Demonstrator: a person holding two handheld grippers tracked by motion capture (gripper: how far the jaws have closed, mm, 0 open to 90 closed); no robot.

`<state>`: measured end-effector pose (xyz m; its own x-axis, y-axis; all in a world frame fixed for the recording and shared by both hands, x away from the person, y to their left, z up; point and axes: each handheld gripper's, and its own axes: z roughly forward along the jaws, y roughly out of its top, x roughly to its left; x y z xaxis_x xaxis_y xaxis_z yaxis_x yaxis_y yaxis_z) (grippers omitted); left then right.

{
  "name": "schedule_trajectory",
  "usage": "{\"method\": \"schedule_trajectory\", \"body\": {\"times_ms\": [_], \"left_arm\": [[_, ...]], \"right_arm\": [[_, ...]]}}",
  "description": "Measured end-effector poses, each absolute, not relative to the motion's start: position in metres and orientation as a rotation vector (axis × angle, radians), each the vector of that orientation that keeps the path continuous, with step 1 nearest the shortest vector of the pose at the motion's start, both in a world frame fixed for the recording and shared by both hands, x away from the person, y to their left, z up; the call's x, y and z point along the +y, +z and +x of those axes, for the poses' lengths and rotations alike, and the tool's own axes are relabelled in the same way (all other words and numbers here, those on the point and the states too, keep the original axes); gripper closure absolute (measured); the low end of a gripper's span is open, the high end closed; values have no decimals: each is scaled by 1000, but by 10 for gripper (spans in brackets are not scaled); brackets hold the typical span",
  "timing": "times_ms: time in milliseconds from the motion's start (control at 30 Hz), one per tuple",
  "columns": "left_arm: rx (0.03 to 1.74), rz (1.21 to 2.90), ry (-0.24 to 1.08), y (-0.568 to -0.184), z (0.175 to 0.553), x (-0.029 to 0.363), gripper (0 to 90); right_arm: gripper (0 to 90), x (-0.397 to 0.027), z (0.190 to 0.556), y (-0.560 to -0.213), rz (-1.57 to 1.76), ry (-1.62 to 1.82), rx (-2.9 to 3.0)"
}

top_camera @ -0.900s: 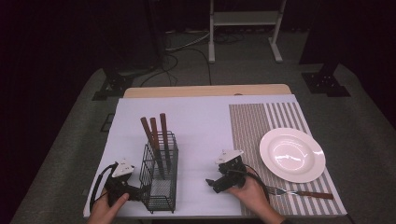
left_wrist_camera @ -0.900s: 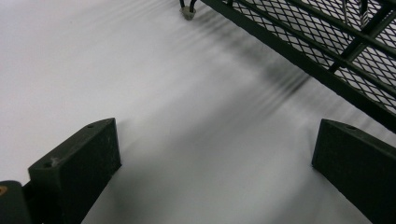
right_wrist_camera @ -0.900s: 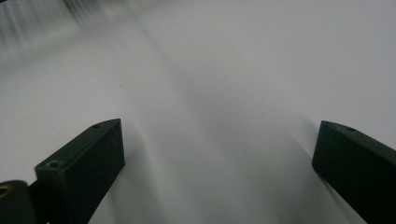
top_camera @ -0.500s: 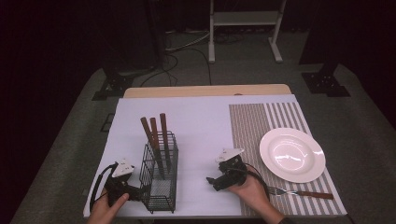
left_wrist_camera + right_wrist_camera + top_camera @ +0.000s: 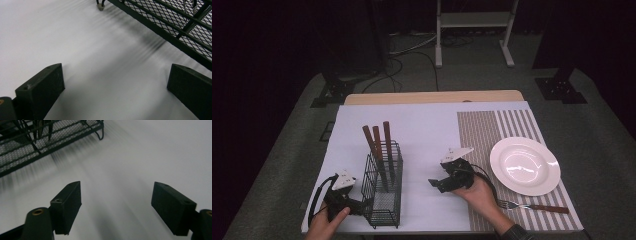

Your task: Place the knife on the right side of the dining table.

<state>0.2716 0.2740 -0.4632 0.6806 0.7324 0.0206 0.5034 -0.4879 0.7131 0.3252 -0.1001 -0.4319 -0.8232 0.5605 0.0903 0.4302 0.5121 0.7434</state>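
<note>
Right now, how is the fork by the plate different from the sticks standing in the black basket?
The fork lies flat on the striped mat, in front of the white plate; the three brown sticks stand upright, leaning a little, inside the wire basket. The fork is alone; the sticks are grouped. The fork shows metal prongs; the sticks' lower ends are hidden by the wire. Both have brown handles, and neither tool holds them.

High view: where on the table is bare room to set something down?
Free: the white cover behind the wire caddy, and the strip between caddy and right gripper. Crowded: the striped mat with plate and fork, and the left gripper against the caddy.
</note>
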Motion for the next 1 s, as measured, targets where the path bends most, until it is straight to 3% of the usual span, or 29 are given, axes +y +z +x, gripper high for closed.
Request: {"method": "schedule_trajectory", "body": {"times_ms": [267, 700, 1000], "left_arm": [[945, 2192, 423, -463, 271, 274, 0], [944, 2191, 424, -463, 271, 274, 0], [944, 2191, 424, -463, 271, 274, 0]], "right_arm": [[310, -99, 332, -418, 852, 1265, 2571], [532, -100, 339, -381, 836, 1414, 2523], [583, -92, 342, -366, 853, 1505, 2532]]}}
